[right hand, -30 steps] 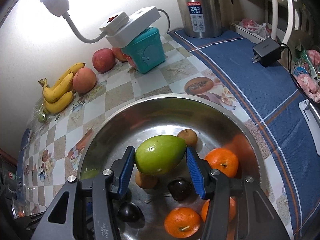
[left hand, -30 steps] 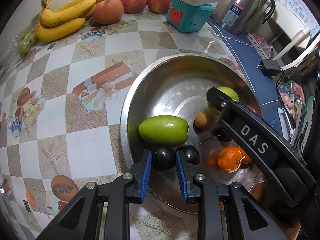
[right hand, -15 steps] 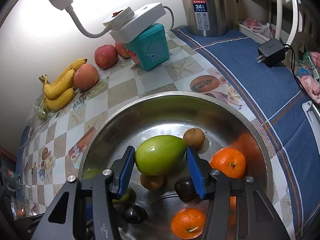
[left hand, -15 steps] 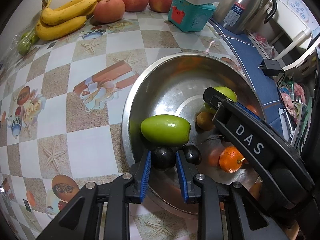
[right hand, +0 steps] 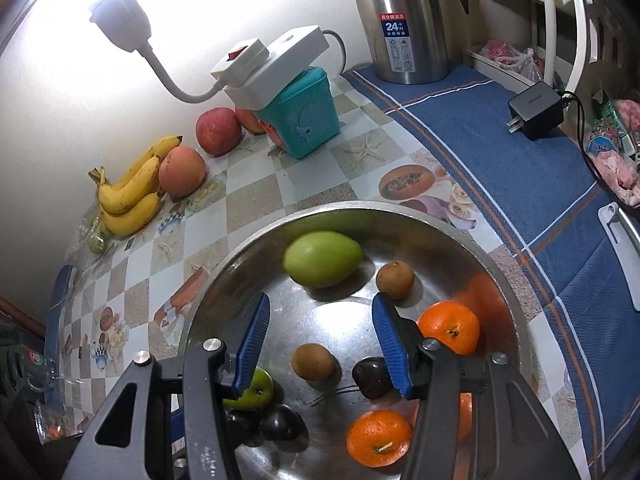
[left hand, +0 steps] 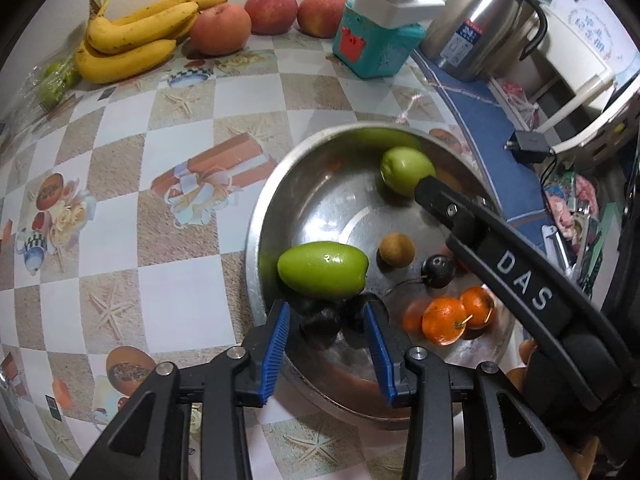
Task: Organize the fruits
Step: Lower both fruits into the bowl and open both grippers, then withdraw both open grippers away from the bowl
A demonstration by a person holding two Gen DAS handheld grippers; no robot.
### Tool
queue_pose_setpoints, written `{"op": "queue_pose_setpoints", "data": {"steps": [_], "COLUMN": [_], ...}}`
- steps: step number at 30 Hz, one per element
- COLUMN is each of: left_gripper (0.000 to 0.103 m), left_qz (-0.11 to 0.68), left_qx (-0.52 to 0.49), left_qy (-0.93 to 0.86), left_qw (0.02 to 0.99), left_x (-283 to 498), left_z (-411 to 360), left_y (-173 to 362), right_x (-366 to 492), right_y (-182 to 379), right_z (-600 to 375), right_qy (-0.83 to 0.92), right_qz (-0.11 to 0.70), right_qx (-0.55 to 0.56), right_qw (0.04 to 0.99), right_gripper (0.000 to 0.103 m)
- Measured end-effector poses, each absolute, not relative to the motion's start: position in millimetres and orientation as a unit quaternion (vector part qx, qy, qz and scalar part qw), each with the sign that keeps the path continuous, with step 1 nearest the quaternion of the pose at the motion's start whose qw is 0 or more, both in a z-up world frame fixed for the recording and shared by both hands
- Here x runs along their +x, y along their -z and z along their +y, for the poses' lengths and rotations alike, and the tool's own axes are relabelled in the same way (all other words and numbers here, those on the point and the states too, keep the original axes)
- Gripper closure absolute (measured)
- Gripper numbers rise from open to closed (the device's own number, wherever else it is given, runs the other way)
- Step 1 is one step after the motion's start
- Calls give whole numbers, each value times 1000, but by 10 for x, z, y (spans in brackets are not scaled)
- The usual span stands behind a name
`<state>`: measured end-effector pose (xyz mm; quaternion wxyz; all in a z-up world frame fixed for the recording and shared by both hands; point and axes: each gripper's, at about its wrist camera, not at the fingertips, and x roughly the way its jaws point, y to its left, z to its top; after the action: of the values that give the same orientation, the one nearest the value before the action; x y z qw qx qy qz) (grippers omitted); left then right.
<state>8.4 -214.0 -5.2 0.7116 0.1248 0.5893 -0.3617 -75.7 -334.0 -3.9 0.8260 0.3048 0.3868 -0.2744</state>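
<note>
A steel bowl (left hand: 256, 264) (right hand: 516, 320) holds the fruit. My left gripper (left hand: 326, 330) is open over the bowl's near rim, and a dark plum (left hand: 321, 322) lies loose between its fingers, with a green mango (left hand: 323, 269) just beyond. My right gripper (right hand: 320, 334) is open and empty above the bowl. A second green mango (right hand: 323, 259) (left hand: 406, 170) lies free in the bowl ahead of it. Oranges (right hand: 450, 332) (left hand: 444, 320), brown longans (right hand: 313, 361), dark cherries (right hand: 370, 376) and a small green apple (right hand: 252, 390) also lie in the bowl.
Bananas (left hand: 132, 36) (right hand: 132, 192), a peach (left hand: 220, 28) and red apples (left hand: 272, 12) line the back wall. A teal box (left hand: 372, 44) carrying a white power strip (right hand: 272, 64) and a steel kettle (right hand: 408, 20) stand behind. A black charger (right hand: 536, 110) lies on the blue cloth.
My right gripper opened and let go of the green mango, which now lies in the bowl. My left gripper opened and released the dark plum.
</note>
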Motion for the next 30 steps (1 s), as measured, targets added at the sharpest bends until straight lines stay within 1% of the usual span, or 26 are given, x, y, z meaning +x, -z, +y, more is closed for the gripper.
{"op": "queue_pose_setpoints", "data": {"steps": [6, 8, 9, 10, 14, 16, 19, 24, 30], "left_gripper": [60, 51, 43, 39, 37, 33, 30, 29, 29], "left_qz": [583, 581, 580, 578, 578, 578, 582, 585, 579], "left_qx": [93, 83, 79, 74, 63, 59, 50, 55, 71], "left_qy": [336, 310, 297, 275, 220, 191, 157, 129, 123], "left_qw": [734, 748, 754, 765, 783, 791, 796, 799, 803], "left_x": [269, 352, 379, 437, 586, 671, 762, 827, 844], "left_z": [-1943, -1853, -1815, -1736, -1498, -1358, -1179, -1028, -1080], "left_y": [-84, -100, -96, -102, -76, -62, -27, 16, 42], "right_x": [-802, -806, -802, -800, -765, -741, -712, -658, -597], "right_y": [-8, -4, -1, 3, 15, 11, -2, -33, -33], "right_z": [-3313, -3291, -3275, -3259, -3174, -3130, -3063, -2958, -2876], "right_qy": [276, 276, 276, 276, 270, 267, 265, 255, 249], "right_qz": [389, 397, 401, 404, 420, 426, 434, 441, 450], "right_qx": [298, 293, 290, 287, 272, 265, 253, 240, 222], "right_qw": [827, 824, 824, 823, 822, 823, 823, 826, 828], "right_gripper": [48, 48, 48, 48, 48, 48, 48, 48, 48]}}
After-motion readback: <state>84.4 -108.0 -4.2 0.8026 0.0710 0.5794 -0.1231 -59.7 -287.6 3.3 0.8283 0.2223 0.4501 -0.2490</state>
